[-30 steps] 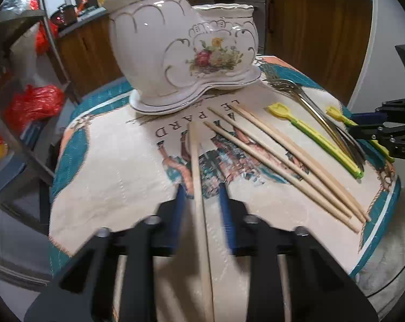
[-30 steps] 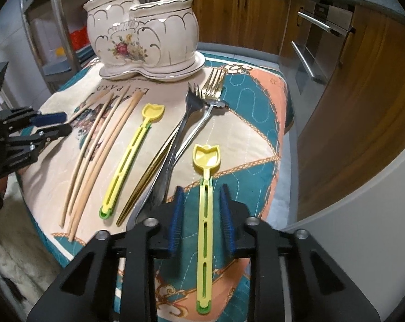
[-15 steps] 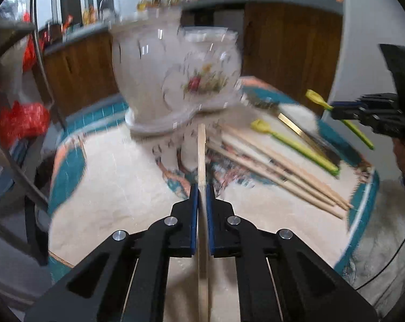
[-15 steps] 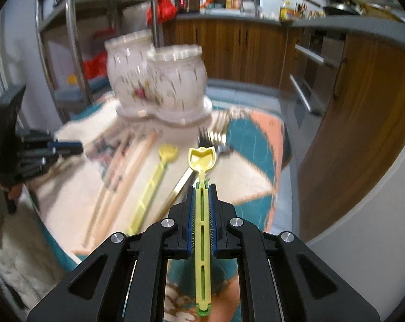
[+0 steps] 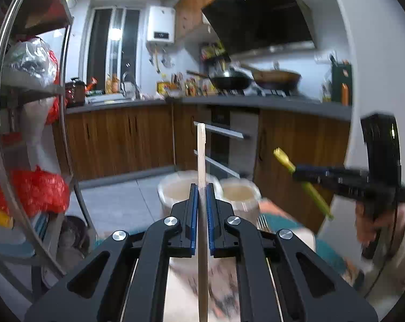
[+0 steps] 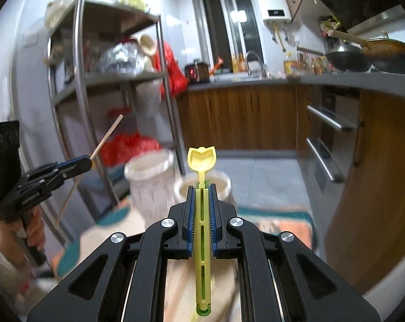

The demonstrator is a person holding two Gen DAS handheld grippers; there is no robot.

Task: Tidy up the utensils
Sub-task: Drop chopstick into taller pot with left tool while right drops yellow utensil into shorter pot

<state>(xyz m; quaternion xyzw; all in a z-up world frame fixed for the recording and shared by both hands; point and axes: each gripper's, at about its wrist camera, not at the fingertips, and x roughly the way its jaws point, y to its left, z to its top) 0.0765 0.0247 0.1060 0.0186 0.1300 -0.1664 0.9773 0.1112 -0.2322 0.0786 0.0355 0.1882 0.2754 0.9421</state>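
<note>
The left gripper has its blue fingers clenched on a chopstick, which runs straight up between them, its blunt tip well above the fingertips and its lower end passing down between the black arms. In the right wrist view the same gripper appears at the left, held by a hand, with the chopstick slanting up and to the right out of it.

The right gripper has its fingers clamped on a yellow spoon; the tulip-shaped bowl stands clear above the fingertips, and the slotted handle with its green end reaches back toward the camera. From the left wrist view that gripper sits at the right, gripped by a hand, the spoon slanting through it.

Beyond both sets of fingers stands a cream two-part holder, its mouths open upward; in the right wrist view the taller part is to the left. It rests on a desk covered by a patterned cloth, blurred here. A fork lies on the cloth just right of the left fingers. Wooden cabinets and a metal shelf fill the background.
</note>
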